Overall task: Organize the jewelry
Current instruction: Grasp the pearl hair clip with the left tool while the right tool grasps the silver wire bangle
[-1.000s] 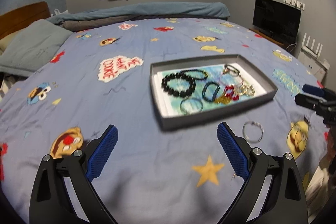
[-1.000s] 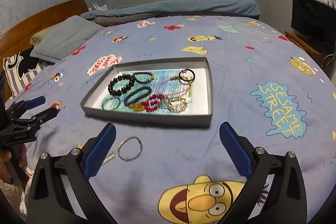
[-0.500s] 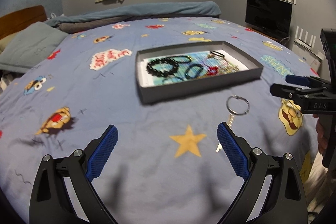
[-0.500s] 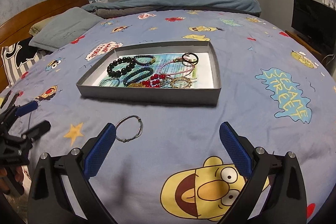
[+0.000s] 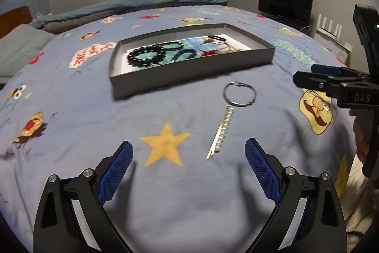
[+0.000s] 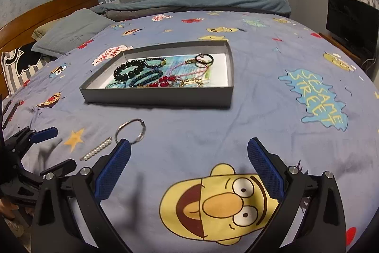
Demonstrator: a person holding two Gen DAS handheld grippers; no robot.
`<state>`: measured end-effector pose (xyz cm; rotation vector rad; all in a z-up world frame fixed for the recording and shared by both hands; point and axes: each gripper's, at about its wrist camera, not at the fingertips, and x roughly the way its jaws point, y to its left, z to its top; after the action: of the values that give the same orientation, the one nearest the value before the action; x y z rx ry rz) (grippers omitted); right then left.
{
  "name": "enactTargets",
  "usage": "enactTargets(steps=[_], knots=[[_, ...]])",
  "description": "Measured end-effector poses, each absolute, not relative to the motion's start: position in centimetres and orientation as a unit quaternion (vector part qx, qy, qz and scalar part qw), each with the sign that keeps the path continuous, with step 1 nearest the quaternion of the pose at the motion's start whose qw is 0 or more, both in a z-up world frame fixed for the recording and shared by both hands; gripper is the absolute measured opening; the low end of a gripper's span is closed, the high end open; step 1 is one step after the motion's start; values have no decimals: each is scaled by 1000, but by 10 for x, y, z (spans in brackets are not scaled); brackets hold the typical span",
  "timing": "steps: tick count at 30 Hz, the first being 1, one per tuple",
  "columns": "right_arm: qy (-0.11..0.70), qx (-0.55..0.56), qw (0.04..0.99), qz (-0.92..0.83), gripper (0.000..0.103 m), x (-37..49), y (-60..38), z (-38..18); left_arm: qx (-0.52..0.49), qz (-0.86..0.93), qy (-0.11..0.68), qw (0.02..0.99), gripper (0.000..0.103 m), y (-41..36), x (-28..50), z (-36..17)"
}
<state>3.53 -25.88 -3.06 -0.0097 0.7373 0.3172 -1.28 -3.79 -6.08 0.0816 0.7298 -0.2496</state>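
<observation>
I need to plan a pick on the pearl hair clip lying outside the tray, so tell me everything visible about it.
The pearl hair clip is a slim, straight bar of pale gold-toned metal carrying a single row of small white pearl-like beads. It lies flat on the blue cartoon bedspread, outside the grey tray, beside a yellow star print. Its far end reaches the silver ring; whether they touch is unclear. Neither the left gripper nor the right gripper touches it; both are open.
</observation>
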Motion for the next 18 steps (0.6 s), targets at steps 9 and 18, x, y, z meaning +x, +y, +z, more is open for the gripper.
enactTargets(steps=[9,18], knots=[[363,-12,918,161,98,32,-255,-36,49,-153,354,921,80,-54,-4,-65],[357,-41,916,179,97,30,-238,-42,64,-192,358,912,34,-62,1,-69]])
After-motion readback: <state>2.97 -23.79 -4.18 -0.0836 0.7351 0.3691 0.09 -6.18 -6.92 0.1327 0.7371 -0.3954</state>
